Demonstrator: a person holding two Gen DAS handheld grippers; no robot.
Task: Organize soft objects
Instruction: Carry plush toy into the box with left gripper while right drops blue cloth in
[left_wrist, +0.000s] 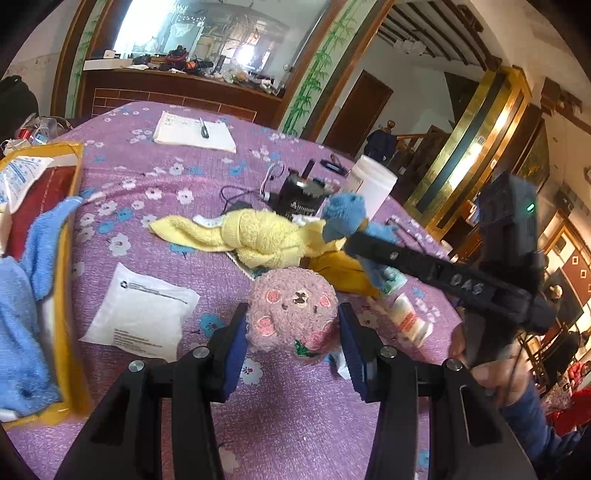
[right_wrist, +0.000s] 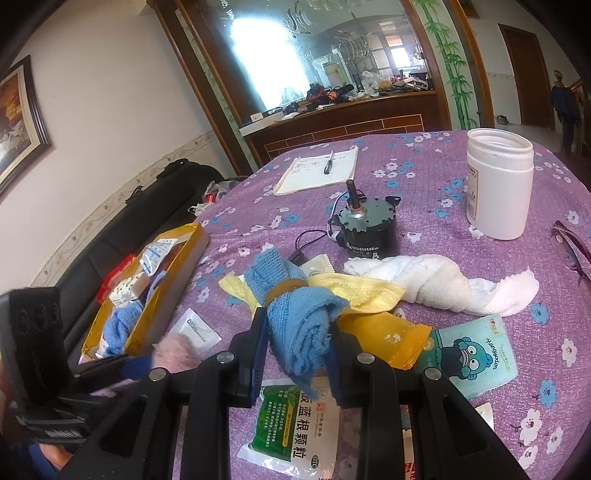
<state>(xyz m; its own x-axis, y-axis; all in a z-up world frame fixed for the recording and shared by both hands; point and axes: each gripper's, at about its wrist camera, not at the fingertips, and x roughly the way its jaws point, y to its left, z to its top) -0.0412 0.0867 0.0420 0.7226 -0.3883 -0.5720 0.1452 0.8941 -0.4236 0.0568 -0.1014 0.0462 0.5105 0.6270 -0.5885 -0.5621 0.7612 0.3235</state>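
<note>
Over the purple table, left gripper squeezes the pink plush, right gripper clamps the blue cloth. Risk: cloth's loose tail snags the packets, dragging clutter toward the yellow tray.

Bright daylight, glare on the glass partition; fisheye bending, dark corners; pink plush motion-blurred

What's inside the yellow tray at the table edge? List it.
In the yellow tray: a blue towel, a white-and-blue sachet, a small white carton and a red pack at its far side. Whatever lies beneath the towel is covered.
</note>
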